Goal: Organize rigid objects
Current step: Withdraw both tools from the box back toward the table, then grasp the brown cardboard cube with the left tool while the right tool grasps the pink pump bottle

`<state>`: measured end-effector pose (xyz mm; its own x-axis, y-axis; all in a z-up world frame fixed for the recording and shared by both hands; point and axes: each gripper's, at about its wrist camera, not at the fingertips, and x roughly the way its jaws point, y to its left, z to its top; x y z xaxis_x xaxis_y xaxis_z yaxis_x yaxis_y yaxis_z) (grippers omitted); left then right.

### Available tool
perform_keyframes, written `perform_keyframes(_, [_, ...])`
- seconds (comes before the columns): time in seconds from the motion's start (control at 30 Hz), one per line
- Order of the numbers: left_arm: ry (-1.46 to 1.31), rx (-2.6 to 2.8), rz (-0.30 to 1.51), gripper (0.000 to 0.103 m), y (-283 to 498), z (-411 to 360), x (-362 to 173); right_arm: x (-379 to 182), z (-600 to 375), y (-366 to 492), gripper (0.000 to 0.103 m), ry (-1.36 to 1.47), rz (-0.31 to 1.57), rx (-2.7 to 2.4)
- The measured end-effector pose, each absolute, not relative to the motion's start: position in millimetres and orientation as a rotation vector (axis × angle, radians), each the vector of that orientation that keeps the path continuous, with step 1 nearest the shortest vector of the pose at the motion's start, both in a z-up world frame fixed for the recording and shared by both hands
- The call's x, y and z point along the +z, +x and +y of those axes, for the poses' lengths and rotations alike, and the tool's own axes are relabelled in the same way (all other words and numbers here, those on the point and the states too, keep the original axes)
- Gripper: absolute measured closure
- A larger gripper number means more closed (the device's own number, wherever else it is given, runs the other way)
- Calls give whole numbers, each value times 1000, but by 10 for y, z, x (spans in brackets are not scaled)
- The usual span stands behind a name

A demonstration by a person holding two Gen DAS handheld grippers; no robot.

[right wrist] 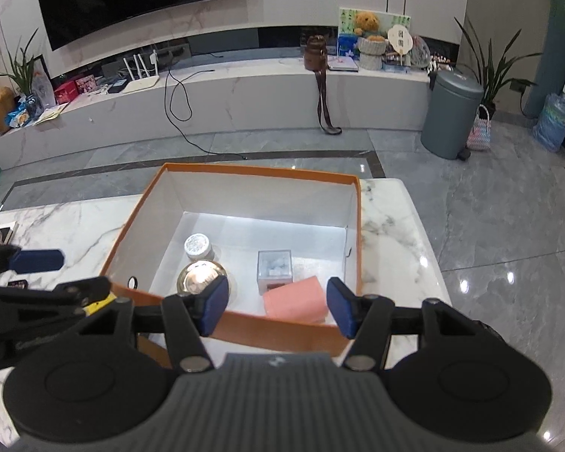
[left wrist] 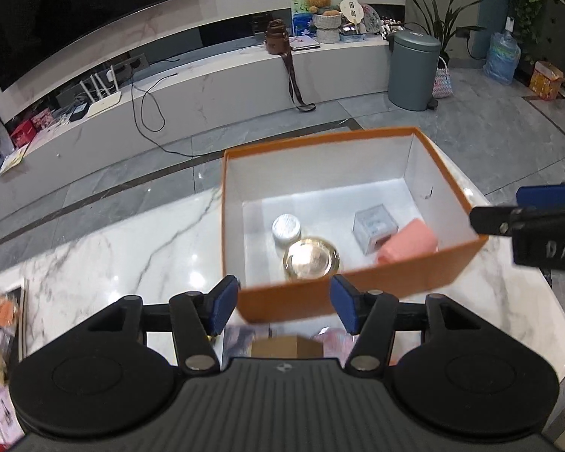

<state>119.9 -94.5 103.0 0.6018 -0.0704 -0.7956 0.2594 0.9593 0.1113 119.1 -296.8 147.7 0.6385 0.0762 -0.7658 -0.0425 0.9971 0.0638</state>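
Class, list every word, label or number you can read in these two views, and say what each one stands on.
"DAS", cut off by the picture's edge: on the right gripper.
Two dark characters on the round white fan: too blurred to read.
Small mark on the left gripper body: a logo, no letters.
Red boxes on the TV ledge: print too small.

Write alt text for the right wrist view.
An open orange box on a marble table holds a pink block, clear cube, gold-lidded jar and small silver-lidded jar. The right gripper hangs open above it, empty.
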Motion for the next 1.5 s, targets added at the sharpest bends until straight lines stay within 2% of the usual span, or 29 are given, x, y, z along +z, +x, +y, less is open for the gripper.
perform_keyframes(0.27, [156,-192,947,34,737,-554,478,1182,-2852,738,45,-68,892,123])
perform_keyframes(0.53, [105,-249,1016,34,564,-474,-2,858,-2867,428,44,-98,955,145])
perform_keyframes(1.17, [50,-282,948,30,808,-406,-231,129,-2280,285,43,-112,1105,272])
perform_keyframes(1.5, [13,-305,907,23,943,-418,-305,-95,-2212,415,43,17,1172,295])
